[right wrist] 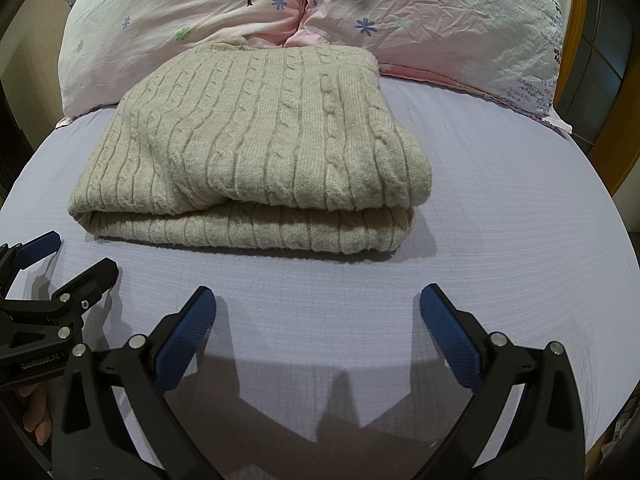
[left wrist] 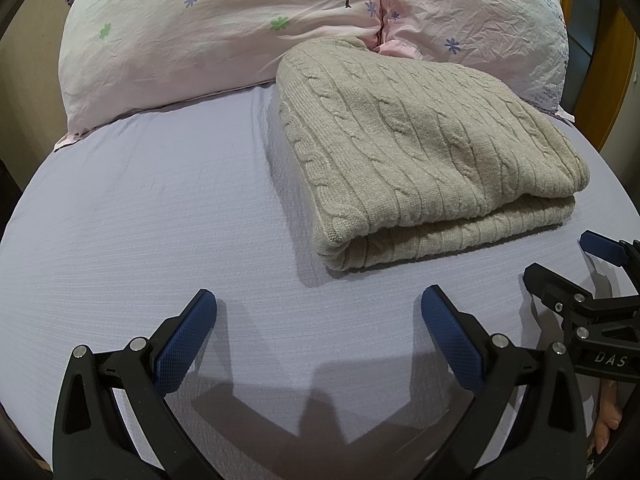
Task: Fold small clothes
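Note:
A beige cable-knit sweater [left wrist: 416, 148] lies folded in a thick stack on the lavender bed sheet [left wrist: 140, 208], its folded edge facing me. It also shows in the right wrist view [right wrist: 256, 148]. My left gripper [left wrist: 319, 304] is open and empty, above the sheet a little in front of and left of the sweater. My right gripper [right wrist: 318, 304] is open and empty, in front of the sweater's right part. Each gripper shows at the edge of the other's view: the right one [left wrist: 560, 264], the left one [right wrist: 84, 256].
Two pale pink floral pillows [left wrist: 208, 28] [right wrist: 440, 20] lie against the head of the bed just behind the sweater. A wooden frame [left wrist: 616, 80] stands at the far right. The sheet [right wrist: 500, 220] stretches to both sides of the sweater.

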`<state>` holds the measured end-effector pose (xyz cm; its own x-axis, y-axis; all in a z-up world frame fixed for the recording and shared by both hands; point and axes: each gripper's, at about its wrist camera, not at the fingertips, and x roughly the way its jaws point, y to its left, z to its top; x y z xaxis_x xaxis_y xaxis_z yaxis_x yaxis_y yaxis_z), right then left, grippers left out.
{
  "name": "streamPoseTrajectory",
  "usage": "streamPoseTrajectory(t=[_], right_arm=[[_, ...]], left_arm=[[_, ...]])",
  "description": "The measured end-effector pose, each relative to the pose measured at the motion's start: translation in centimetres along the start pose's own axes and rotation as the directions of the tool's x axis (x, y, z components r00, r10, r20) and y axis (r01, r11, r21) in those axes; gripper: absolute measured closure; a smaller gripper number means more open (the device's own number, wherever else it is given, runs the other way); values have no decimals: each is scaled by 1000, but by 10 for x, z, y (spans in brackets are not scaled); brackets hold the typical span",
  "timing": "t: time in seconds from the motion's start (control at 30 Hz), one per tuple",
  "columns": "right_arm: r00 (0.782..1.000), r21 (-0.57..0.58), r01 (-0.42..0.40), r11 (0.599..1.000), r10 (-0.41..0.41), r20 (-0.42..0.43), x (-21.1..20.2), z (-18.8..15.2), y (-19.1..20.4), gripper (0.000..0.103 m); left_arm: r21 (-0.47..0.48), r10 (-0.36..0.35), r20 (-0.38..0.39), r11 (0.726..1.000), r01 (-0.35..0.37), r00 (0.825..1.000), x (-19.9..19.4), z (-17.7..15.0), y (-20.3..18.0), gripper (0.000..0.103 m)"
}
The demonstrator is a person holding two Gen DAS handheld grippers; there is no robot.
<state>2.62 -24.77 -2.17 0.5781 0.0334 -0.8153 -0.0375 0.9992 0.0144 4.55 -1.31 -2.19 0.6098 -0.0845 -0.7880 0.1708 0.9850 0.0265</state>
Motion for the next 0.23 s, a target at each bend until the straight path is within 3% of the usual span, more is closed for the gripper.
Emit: streamPoseTrajectory(t=[0.23], right_arm=[[1000, 0, 0, 1000, 0, 0, 0, 0, 0, 2]], left_arm=[[0, 0, 0, 1000, 0, 1000, 0, 0, 0, 1]])
